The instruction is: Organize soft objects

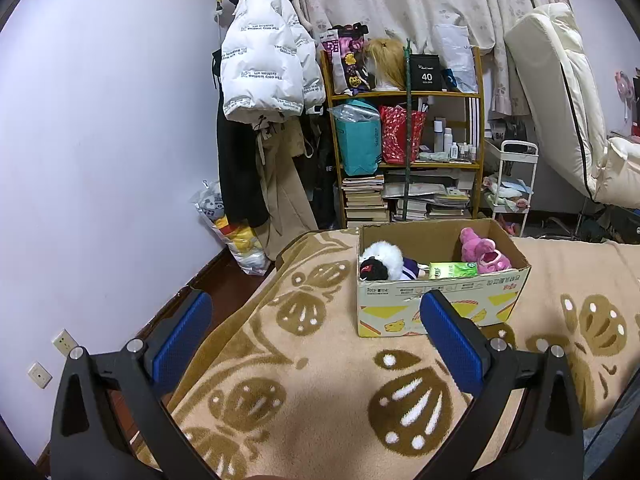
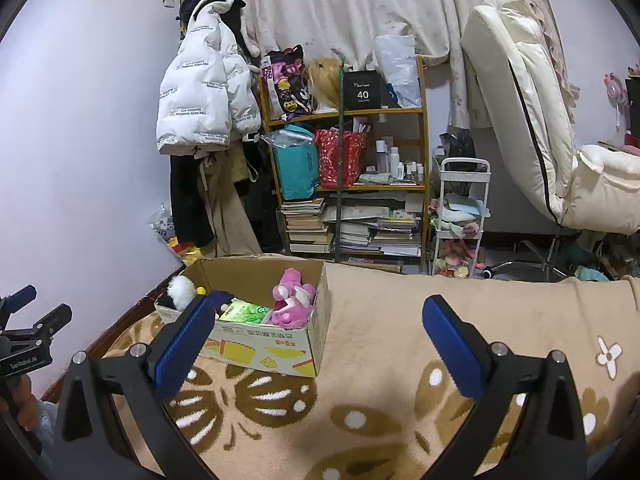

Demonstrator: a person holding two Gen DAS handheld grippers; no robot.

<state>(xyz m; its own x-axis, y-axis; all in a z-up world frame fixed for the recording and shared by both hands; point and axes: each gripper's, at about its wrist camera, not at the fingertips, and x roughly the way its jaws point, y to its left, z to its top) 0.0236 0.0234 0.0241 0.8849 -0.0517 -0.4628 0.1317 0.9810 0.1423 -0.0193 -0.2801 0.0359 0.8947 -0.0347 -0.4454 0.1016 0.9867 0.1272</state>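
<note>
A cardboard box (image 1: 440, 304) stands on the tan patterned blanket (image 1: 304, 400). It holds a pink plush toy (image 1: 482, 256), a black-and-white plush doll (image 1: 380, 261) and a green tissue pack (image 1: 454, 270). My left gripper (image 1: 316, 336) is open and empty, hovering above the blanket in front of the box. In the right wrist view the box (image 2: 276, 354) sits left of centre with the pink plush (image 2: 292, 300), the doll (image 2: 182, 292) and the tissue pack (image 2: 244, 312) inside. My right gripper (image 2: 320, 338) is open and empty, right of the box. The left gripper (image 2: 24, 332) shows at the far left edge.
A wooden shelf (image 1: 408, 136) with books, bags and bottles stands beyond the bed. A white puffer jacket (image 1: 264, 48) hangs on the wall to its left. A white trolley (image 2: 460, 216) and a cream recliner chair (image 2: 532, 120) stand at the right. A plastic bag (image 1: 232, 232) lies on the floor.
</note>
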